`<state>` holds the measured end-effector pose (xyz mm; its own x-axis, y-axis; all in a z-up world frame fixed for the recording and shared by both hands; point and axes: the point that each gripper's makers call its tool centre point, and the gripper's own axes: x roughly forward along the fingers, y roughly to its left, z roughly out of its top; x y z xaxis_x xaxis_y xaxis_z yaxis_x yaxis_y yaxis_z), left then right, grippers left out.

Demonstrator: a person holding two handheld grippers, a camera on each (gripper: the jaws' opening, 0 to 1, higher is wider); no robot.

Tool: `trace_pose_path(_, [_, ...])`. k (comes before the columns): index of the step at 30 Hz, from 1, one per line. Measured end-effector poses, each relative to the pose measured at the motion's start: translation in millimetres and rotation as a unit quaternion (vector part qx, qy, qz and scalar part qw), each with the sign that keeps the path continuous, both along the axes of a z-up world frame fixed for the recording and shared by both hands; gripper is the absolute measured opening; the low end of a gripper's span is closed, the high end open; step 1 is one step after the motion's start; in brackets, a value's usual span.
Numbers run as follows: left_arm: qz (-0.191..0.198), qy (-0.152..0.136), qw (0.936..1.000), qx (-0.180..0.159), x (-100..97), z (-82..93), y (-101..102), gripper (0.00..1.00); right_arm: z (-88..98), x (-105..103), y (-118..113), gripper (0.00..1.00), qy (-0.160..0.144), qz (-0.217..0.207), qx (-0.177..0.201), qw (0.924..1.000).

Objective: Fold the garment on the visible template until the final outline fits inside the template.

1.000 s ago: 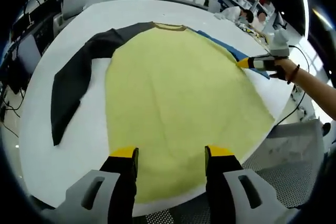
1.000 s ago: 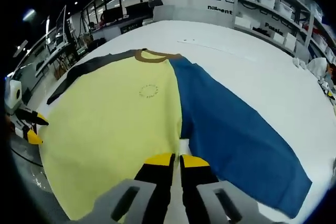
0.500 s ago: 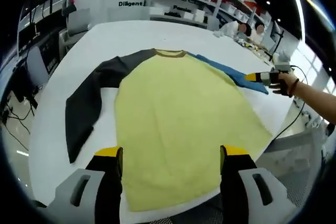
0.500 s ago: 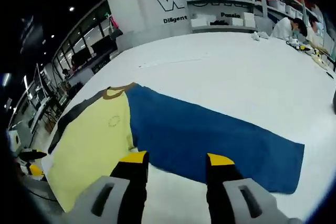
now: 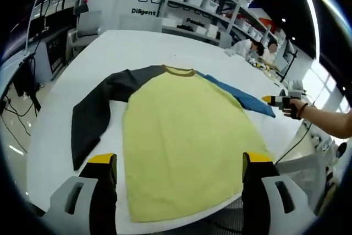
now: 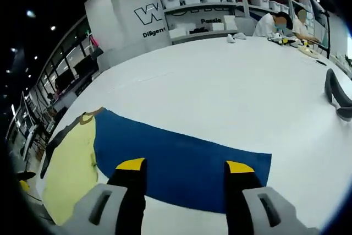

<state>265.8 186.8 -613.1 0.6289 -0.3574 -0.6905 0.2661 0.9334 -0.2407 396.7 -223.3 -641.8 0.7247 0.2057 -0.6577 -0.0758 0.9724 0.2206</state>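
The garment lies flat on the white table [image 5: 66,86]. It has a yellow body [image 5: 181,136], a brown collar [image 5: 179,70], a dark grey sleeve [image 5: 91,119] and a blue sleeve [image 5: 242,96]. My left gripper [image 5: 177,160] hangs open and wide over the yellow hem, holding nothing. In the right gripper view the blue sleeve [image 6: 176,158] stretches across the table from the yellow body [image 6: 69,174]. My right gripper [image 6: 185,165] stands open just above the sleeve's near edge. A hand holds the right gripper [image 5: 267,99] beside the sleeve's cuff.
Shelves with white bins [image 5: 192,4] and seated people [image 6: 286,23] lie beyond the table's far side. A dark curved object [image 6: 335,89] rests on the table at the right. A chair [image 5: 88,23] stands at the far left corner. The table's near edge [image 5: 181,221] runs just below the hem.
My right gripper went from shut at the yellow-blue seam to open and drew back past the blue sleeve. My left gripper's jaws spread wider as it pulled back from the hem.
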Motion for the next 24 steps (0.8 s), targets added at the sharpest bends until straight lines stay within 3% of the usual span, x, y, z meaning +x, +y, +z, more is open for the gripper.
trace_pose_path(1, [0.005,-0.003,1.0,-0.006,1.0,1.8,1,0.99,0.2,0,-25,0.52,-0.004,-0.037,0.013,0.9992])
trace_pose_path(2, [0.008,-0.012,0.9999,-0.008,2.4,8.0,4,0.99,-0.5,-2,-35,0.53,-0.002,-0.053,0.015,0.9985])
trace_pose_path(6, [0.018,-0.019,0.9993,-0.025,2.7,14.7,5,0.99,1.7,0,-65,0.54,-0.009,-0.075,-0.003,0.9971])
trace_pose_path(7, [0.021,-0.021,0.9992,-0.027,2.7,15.7,6,0.99,2.4,5,-81,0.55,-0.016,-0.078,-0.025,0.9965])
trace_pose_path(8, [0.016,-0.024,0.9994,-0.022,2.1,16.7,6,0.99,3.7,7,-84,0.56,-0.023,-0.076,-0.031,0.9964])
trace_pose_path(10, [-0.004,-0.028,0.9993,0.025,-0.3,18.5,9,0.99,6.1,12,-96,0.58,-0.035,-0.07,-0.056,0.9954])
trace_pose_path(13, [0.001,-0.026,0.9994,0.021,-4.1,18.8,9,0.99,-0.9,16,-114,0.58,-0.021,-0.081,-0.075,0.9936])
trace_pose_path(17, [0.002,-0.024,0.9995,0.022,-5.0,18.6,9,0.99,-3.8,15,-117,0.58,-0.017,-0.086,-0.074,0.9934])
trace_pose_path(18, [0.004,-0.023,0.9995,0.023,-6.7,19.0,11,0.99,-9.6,12,-121,0.58,-0.006,-0.105,-0.059,0.9927])
trace_pose_path(21, [0.008,-0.023,0.9994,0.022,-10.5,21.9,14,0.99,-16.5,6,-132,0.57,0.007,-0.121,-0.07,0.9901])
trace_pose_path(23, [0.013,-0.024,0.9993,0.026,-13.0,21.7,21,0.99,-22.2,-3,-138,0.55,0.017,-0.154,-0.04,0.987])
trace_pose_path(24, [0.014,-0.023,0.9992,0.029,-13.6,21.1,22,0.99,-20.3,-4,-138,0.53,0.015,-0.151,-0.046,0.9873])
